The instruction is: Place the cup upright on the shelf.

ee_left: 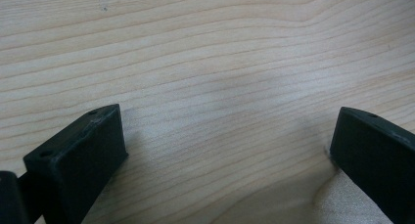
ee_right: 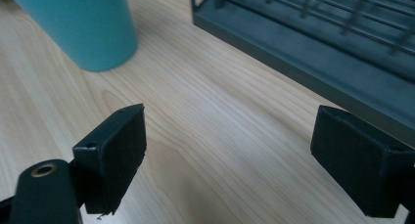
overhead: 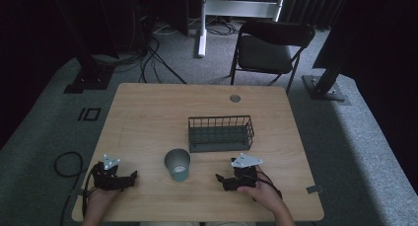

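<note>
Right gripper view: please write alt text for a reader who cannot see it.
Two open black jaws of the right gripper hover over a wooden table. A teal cup stands at upper left, and a dark wire basket at upper right.

The teal cup (ee_right: 80,26) is cut off by the top edge at the upper left of the right gripper view, its rim unseen. The wire basket (ee_right: 313,48) is cropped at the upper right.

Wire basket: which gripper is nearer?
Right. The right gripper sits just in front of the wire basket; the left gripper is far off, beyond the teal cup.
</note>
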Demonstrator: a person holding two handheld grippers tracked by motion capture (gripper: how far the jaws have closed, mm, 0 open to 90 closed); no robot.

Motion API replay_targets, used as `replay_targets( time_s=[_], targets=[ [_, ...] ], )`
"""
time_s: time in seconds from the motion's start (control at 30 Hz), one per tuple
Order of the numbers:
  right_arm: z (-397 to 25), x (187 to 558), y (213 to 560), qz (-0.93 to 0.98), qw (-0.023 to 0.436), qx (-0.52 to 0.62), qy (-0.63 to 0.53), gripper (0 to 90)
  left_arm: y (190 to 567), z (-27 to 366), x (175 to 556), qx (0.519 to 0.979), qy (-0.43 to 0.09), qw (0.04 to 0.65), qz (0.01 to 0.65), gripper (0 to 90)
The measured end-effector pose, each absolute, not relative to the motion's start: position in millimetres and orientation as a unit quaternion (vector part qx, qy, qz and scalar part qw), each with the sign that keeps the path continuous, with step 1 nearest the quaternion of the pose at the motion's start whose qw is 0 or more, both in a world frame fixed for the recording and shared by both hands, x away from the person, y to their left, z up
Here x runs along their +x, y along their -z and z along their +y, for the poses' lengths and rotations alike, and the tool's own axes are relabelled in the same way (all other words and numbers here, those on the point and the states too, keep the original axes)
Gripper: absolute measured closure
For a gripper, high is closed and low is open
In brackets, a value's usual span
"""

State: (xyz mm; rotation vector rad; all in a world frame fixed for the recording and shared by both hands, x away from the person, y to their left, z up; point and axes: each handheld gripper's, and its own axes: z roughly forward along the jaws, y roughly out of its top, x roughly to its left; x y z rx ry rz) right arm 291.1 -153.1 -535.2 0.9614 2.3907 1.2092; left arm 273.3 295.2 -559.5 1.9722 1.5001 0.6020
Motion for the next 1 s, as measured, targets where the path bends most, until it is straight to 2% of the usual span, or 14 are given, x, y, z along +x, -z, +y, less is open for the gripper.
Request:
replay_targets(
  time_s=[1.0],
  targets=[
    [-59.4,288.3,528.1,0.846,0.097,0.233,-0.469,12.5,559.5,295.2,273.3,0.740,-0.226,0.291,0.563,0.5]
  ],
)
